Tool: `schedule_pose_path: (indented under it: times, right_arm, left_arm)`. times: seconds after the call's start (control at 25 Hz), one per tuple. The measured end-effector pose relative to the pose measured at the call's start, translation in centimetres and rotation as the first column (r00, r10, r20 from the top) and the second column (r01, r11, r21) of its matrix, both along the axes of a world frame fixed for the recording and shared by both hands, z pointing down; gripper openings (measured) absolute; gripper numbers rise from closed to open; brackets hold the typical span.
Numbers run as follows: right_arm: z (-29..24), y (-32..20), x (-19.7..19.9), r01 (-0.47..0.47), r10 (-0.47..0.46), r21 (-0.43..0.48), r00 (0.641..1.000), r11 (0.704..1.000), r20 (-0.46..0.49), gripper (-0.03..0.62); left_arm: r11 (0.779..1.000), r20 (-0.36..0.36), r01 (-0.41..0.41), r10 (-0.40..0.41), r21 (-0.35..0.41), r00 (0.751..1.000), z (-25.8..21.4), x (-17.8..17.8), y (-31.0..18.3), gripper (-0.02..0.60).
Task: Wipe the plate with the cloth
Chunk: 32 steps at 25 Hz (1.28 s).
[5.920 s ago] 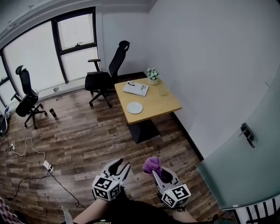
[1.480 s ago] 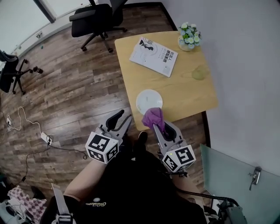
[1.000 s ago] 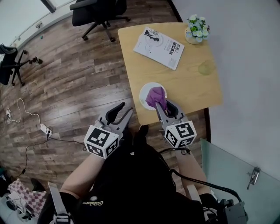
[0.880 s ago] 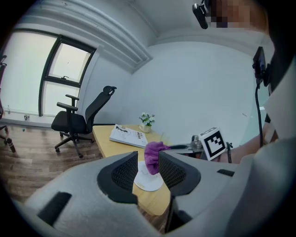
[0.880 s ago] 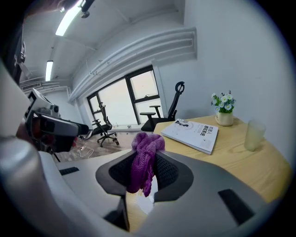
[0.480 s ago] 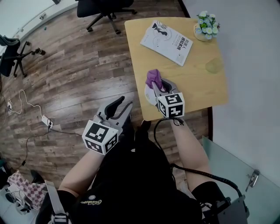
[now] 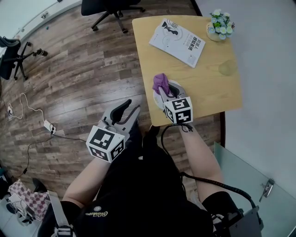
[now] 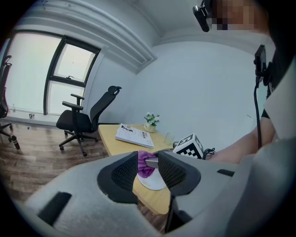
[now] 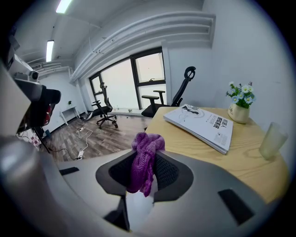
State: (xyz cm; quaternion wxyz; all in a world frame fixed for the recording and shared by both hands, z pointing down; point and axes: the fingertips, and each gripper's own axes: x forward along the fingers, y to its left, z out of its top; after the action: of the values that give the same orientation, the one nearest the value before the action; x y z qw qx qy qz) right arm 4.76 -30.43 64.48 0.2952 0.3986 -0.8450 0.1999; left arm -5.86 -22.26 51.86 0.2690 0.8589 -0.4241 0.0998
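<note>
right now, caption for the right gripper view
Right gripper holds a purple cloth over the white plate; booklet and flowers on the table.

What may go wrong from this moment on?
1. The plate lies near the table's front edge, and the open left claw is off the table, not steadying it; a wiping push might slide it off.
2. The right claw grips the cloth closely, so its tips might scrape the plate.

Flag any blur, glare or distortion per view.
Head view: sharp, evenly lit, mild barrel bend. Left gripper view: heavy fisheye, black corners, window blown out. Right gripper view: fisheye too, ceiling lamp glares, cloth sharp.
</note>
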Motion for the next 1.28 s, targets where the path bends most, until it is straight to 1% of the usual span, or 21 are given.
schedule_pose_path:
  times: [0.24, 0.52, 0.72, 0.84, 1.0, 1.16, 1.28]
  right_arm:
    - [0.1, 3.0, -0.6, 0.037, -0.037, -0.03, 0.999, 0.999, 0.001, 0.095]
    - [0.2, 7.3, -1.3, 0.082, -0.08, -0.062, 0.996, 0.995, 0.045, 0.095]
    - [0.5, 8.4, -1.5, 0.082, -0.078, -0.088, 0.996, 0.993, 0.046, 0.095]
    - [0.0, 7.8, -1.2, 0.064, -0.059, -0.082, 0.996, 0.995, 0.062, 0.094]
    - [-1.5, 4.5, 0.3, 0.016, -0.014, -0.019, 0.998, 1.0, 0.062, 0.095]
    - [-1.4, 0.8, 2.1, -0.019, 0.019, 0.021, 1.0, 1.0, -0.002, 0.095]
    - [-0.7, -0.7, 2.8, -0.027, 0.027, 0.011, 0.998, 1.0, -0.049, 0.094]
  left_arm:
    - [1.0, -0.01, -0.007, 0.007, -0.004, 1.0, 0.0, 0.4, 0.0, 0.14]
    - [1.0, -0.015, -0.023, 0.023, -0.013, 1.0, 0.4, 0.8, 0.3, 0.14]
    - [0.999, -0.023, -0.039, 0.038, -0.015, 0.999, 0.4, 1.4, 0.4, 0.14]
    - [0.999, -0.026, -0.042, 0.041, -0.012, 0.999, 0.2, 1.6, 0.4, 0.14]
    - [0.999, -0.027, -0.036, 0.035, -0.011, 0.999, 0.1, 1.4, 0.3, 0.14]
    - [0.999, -0.023, -0.032, 0.032, -0.014, 0.999, 0.2, 1.2, 0.5, 0.14]
    - [0.999, -0.021, -0.03, 0.03, -0.018, 0.999, 0.3, 1.1, 0.6, 0.14]
